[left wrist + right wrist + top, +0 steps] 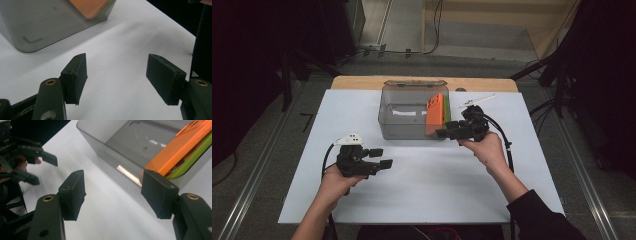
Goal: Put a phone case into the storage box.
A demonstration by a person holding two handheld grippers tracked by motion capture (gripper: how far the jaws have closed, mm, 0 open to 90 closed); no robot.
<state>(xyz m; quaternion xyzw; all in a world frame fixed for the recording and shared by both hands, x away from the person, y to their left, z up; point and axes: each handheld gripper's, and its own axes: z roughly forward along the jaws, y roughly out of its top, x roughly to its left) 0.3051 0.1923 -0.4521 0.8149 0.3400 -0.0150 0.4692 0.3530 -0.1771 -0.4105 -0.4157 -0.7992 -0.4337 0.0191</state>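
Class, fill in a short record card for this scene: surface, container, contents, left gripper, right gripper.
surface: white table
container: clear grey bin, open-topped, toward the far side of the table
contents: orange slab and green slab, upright on edge at the bin's right end
left gripper: open, holding nothing, over the table short of the bin
right gripper: open, holding nothing, at the bin's near right corner; contact cannot be told
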